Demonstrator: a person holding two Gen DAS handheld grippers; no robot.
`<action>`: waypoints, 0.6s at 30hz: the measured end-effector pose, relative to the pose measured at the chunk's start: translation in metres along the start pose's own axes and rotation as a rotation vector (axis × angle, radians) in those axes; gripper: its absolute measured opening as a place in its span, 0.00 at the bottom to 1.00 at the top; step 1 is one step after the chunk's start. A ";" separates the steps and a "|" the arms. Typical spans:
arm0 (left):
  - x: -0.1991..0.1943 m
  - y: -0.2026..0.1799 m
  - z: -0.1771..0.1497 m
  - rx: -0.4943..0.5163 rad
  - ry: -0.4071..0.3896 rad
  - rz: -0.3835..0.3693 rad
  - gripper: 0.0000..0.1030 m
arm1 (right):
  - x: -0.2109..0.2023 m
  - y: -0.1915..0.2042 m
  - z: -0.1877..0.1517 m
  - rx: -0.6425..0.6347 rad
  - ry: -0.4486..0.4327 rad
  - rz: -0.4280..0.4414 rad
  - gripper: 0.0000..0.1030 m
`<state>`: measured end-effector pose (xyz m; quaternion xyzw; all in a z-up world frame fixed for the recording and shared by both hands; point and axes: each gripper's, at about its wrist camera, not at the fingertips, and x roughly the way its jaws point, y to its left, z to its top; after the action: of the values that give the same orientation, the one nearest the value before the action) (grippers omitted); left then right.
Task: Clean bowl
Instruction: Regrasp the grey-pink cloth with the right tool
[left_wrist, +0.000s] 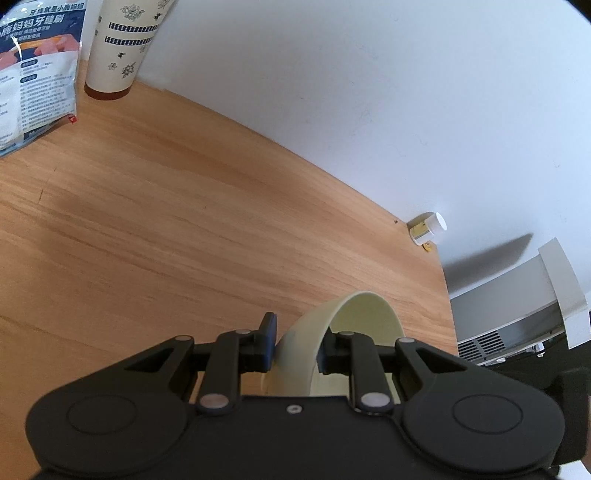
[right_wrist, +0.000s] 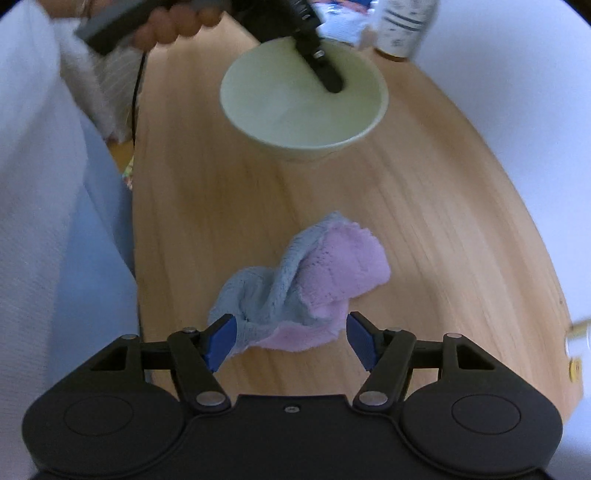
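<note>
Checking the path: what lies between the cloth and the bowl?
Only bare wooden table between the cloth and the bowl, in the right wrist view.

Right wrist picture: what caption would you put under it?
Open right gripper above a crumpled blue-and-pink cloth, left gripper holding the pale green bowl.

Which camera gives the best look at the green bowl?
The right wrist view: the whole bowl shows, its inside visible, with the left gripper clamped on its rim. The left wrist view shows only an arc of rim pinched between its fingers.
</note>
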<state>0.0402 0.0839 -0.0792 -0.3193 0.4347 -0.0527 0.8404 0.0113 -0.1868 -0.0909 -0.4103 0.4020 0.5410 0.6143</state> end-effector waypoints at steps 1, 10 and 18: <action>0.000 0.000 0.000 0.000 0.001 0.002 0.19 | 0.006 -0.004 0.002 -0.004 -0.003 0.006 0.69; 0.001 0.002 0.000 -0.007 -0.001 0.029 0.20 | 0.034 -0.037 0.016 -0.019 0.013 0.094 0.63; 0.008 0.013 -0.001 -0.093 -0.002 0.026 0.20 | 0.029 -0.068 0.019 0.199 0.002 0.180 0.29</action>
<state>0.0420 0.0907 -0.0923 -0.3524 0.4397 -0.0211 0.8258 0.0829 -0.1649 -0.1070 -0.3101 0.4897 0.5507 0.6006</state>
